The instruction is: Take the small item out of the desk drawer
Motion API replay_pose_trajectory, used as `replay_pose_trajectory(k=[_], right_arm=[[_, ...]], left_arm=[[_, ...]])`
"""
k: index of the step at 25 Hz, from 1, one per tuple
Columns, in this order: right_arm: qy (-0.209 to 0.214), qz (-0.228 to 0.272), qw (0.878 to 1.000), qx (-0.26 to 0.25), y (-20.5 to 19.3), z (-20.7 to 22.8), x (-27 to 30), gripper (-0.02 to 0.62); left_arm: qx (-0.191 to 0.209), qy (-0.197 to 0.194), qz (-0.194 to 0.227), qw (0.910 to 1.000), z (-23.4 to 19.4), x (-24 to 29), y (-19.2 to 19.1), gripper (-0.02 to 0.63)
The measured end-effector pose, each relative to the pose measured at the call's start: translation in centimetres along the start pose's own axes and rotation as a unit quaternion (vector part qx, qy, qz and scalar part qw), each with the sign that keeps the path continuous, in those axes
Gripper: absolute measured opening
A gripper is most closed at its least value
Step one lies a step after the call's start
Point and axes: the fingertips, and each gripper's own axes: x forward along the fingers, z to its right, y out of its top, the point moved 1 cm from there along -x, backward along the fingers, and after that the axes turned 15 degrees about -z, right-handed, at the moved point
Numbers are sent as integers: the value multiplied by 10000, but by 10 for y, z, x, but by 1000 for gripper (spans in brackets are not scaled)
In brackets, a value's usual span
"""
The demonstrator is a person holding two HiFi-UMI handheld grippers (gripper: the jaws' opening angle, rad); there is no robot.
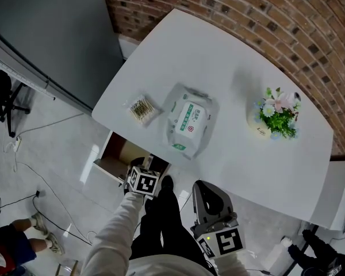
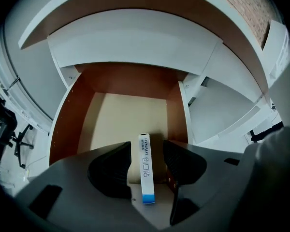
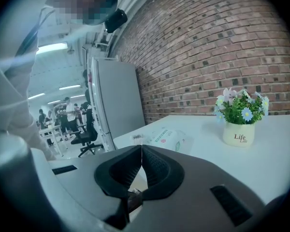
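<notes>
The desk drawer [image 1: 111, 156] is pulled out below the white desk's [image 1: 230, 56] front edge. My left gripper [image 1: 141, 171] hangs over the drawer and points steeply down into it. In the left gripper view a small narrow white box [image 2: 145, 170] with a blue end lies on the drawer's beige floor [image 2: 121, 115]. It sits between the wide-apart jaws of the left gripper [image 2: 146, 146], with a gap on each side. My right gripper [image 1: 203, 190] is held at the desk's front edge, clear of the drawer. In its own view the right gripper [image 3: 141, 151] has its jaws shut together on nothing.
On the desk lie a pack of wet wipes [image 1: 188, 119], a small clear packet of thin sticks [image 1: 142, 109] and a potted flower bunch [image 1: 278, 115]. A brick wall [image 1: 264, 10] runs behind. A grey cabinet [image 1: 52, 33] stands left. The person's dark trousers [image 1: 161, 223] are below the drawer.
</notes>
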Motion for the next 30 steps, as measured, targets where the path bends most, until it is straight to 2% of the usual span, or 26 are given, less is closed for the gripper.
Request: replay_pose_trajectory(k=[4,10,21,30], right_arm=[[-39,-25,10000,-16,-4,4,2,28],[-71,-95,9999,30,-10,9,3,28],[-65,-163,9998,14,-15,14,6,28],[-13,-209,9998,65,-16,15,10,28]], left_arm=[[-12,67,-244,9997,-3,13,-4,221],[-62,-51,-581,9983,-3,38,-19,221],[44,62,-1016,9948,-5,61,-32,216],[-3,96,-1134,9935,-5,67,-31,131]])
